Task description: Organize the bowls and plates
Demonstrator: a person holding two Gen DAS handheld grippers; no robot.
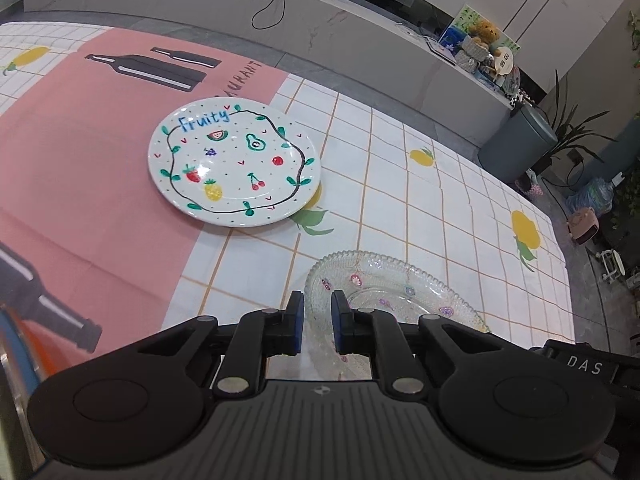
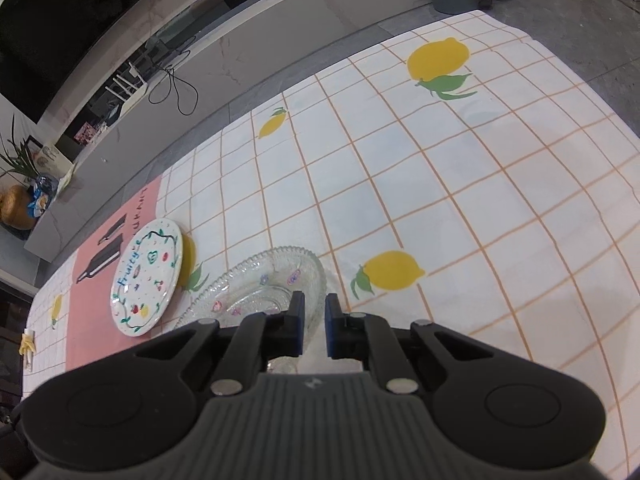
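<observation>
A clear glass bowl [image 1: 394,292] with small painted flowers and a beaded rim is near both grippers. My left gripper [image 1: 318,322] has its jaws closed on the bowl's left rim. My right gripper [image 2: 314,326] has its jaws closed on the bowl's [image 2: 264,280] right rim. A white plate [image 1: 234,160] with painted fruits and the word "Fruity" lies flat on the tablecloth, beyond and left of the bowl. It also shows at the left in the right wrist view [image 2: 146,276].
The table carries a checked lemon-print cloth [image 1: 440,208] with a pink bottle-print panel [image 1: 80,152] on the left. A grey counter [image 1: 360,40] runs behind the table. A grey bin [image 1: 516,140] and plants stand past the far right corner.
</observation>
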